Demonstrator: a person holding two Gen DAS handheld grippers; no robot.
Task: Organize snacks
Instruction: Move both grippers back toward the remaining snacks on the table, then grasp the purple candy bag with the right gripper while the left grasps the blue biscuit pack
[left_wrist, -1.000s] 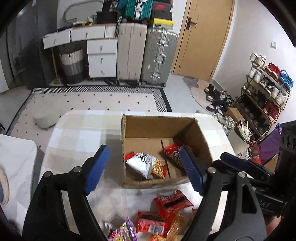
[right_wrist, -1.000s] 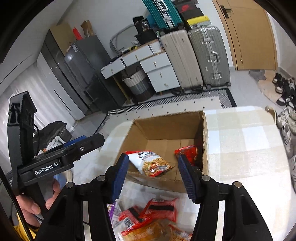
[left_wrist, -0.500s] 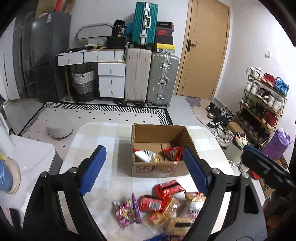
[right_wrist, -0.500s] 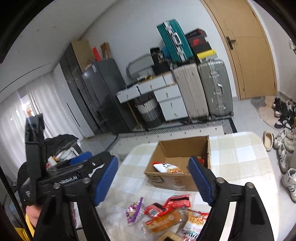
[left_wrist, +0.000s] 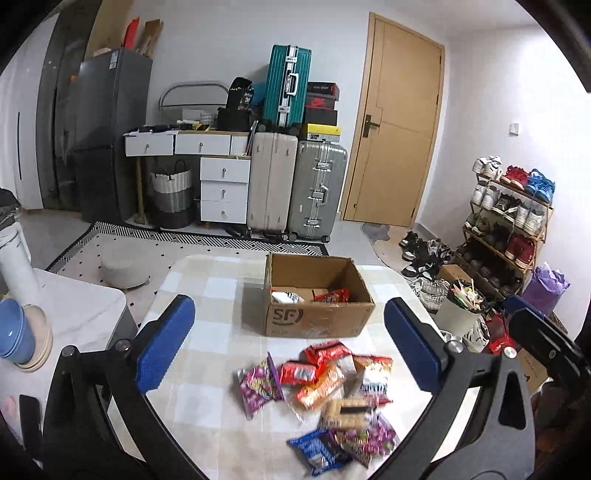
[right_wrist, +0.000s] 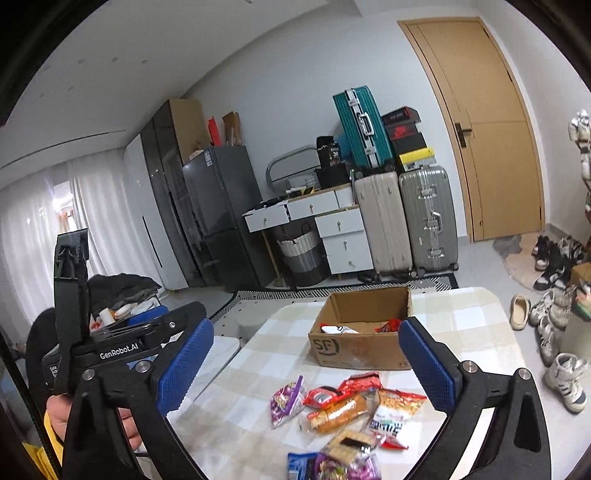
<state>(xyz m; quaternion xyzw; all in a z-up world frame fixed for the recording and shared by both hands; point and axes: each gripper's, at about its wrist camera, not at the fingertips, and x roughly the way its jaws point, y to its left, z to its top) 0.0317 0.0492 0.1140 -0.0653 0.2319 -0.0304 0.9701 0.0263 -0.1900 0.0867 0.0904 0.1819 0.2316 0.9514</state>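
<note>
An open cardboard box stands on the checked table, with a white packet and a red packet inside. A loose pile of snack packets lies on the table in front of it. My left gripper hangs above and behind the pile. Its jaws are opening wide, with nothing between them. My right gripper is held back the same way, its jaws opening and empty. Neither gripper touches a packet.
A white side table with blue cups stands left of the table. To the right are a white bin, shoes on the floor and a shoe rack. Suitcases and drawers line the far wall. A hand holds the left gripper.
Both grippers have drawn back and up from over the box, and their jaws have spread wider. The box now looks smaller and the whole snack pile has come into view.
</note>
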